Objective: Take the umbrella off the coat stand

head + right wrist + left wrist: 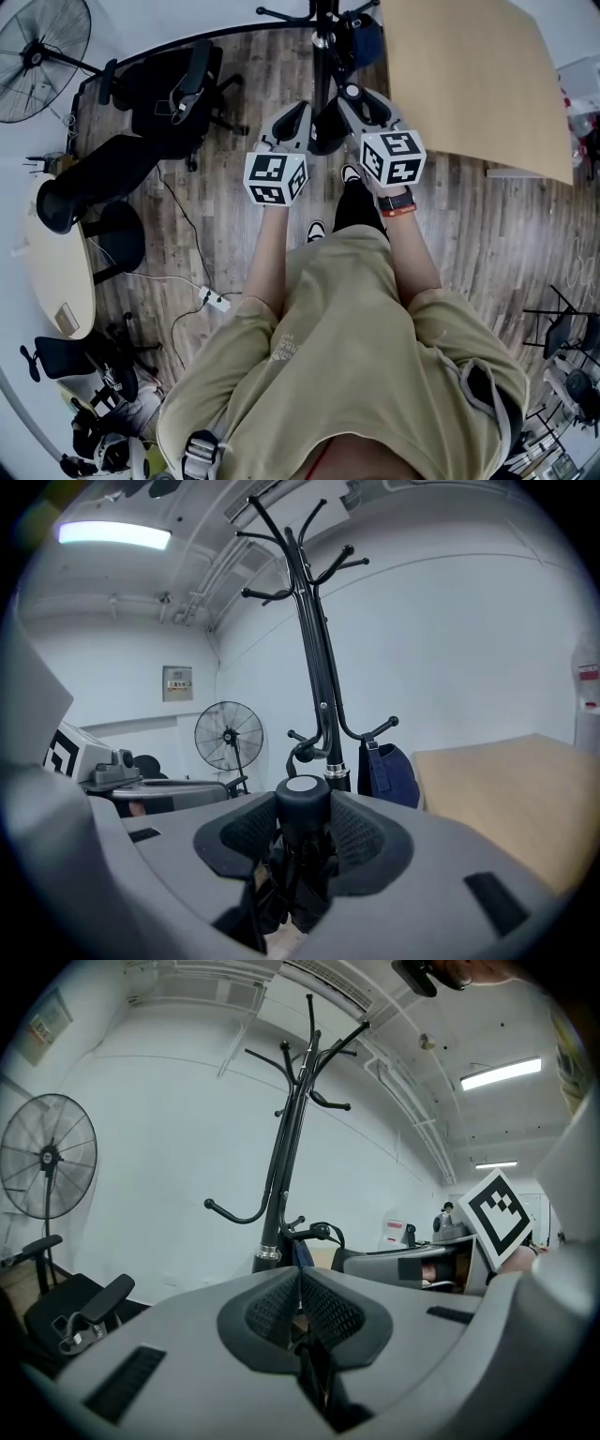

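A black folded umbrella [302,855] hangs upright in my right gripper [303,810], whose jaws are shut on its neck just under the round cap. From above, the umbrella [328,134] is a dark bundle between both grippers, clear of the black coat stand [323,28] ahead. My left gripper [300,1277] has its pads together at the tips, with a thin dark piece of the umbrella [314,1382] pinched between the jaws. The coat stand [281,1166] rises just beyond both grippers [319,667]. In the head view the left gripper [298,111] and right gripper [351,94] point forward, side by side.
A dark blue bag [386,771] hangs on a low hook of the stand. A wooden table [469,75] lies right of it. A standing fan [37,52], black office chairs [178,89], a round table [52,262] and a power strip [214,299] with cables are to the left.
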The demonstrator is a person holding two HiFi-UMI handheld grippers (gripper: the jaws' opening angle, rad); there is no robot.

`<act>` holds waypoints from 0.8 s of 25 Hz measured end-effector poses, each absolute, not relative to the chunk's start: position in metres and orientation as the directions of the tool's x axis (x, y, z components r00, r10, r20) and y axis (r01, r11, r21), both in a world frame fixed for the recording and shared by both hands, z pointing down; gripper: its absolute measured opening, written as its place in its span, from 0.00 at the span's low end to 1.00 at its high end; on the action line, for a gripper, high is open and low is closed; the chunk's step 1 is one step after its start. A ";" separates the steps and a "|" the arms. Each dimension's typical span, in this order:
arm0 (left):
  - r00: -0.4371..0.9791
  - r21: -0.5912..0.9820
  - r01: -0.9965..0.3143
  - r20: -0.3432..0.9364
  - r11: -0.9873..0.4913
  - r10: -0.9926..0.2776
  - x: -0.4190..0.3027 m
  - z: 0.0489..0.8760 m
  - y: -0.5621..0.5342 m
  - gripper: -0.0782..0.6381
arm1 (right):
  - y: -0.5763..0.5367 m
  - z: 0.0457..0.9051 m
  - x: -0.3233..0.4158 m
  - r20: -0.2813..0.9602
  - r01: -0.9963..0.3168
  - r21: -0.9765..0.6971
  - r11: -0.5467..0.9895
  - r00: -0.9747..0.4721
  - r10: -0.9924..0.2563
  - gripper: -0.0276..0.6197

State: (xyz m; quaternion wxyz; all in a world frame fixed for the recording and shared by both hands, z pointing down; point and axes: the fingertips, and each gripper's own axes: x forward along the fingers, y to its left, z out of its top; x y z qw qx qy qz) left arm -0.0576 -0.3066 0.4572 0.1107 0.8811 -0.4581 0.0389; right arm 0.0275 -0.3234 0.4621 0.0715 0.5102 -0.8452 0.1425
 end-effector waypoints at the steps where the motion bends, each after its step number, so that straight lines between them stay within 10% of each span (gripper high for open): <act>1: 0.579 0.157 -0.815 0.168 -0.558 -0.798 -0.057 0.456 -0.305 0.15 | -0.321 0.461 0.028 0.265 -0.884 -0.167 0.436 -0.466 -0.844 0.34; 20: 0.549 0.092 -0.836 0.120 -0.541 -0.827 -0.059 0.426 -0.265 0.15 | -0.270 0.442 0.080 0.211 -0.942 -0.163 0.294 -0.324 -0.922 0.34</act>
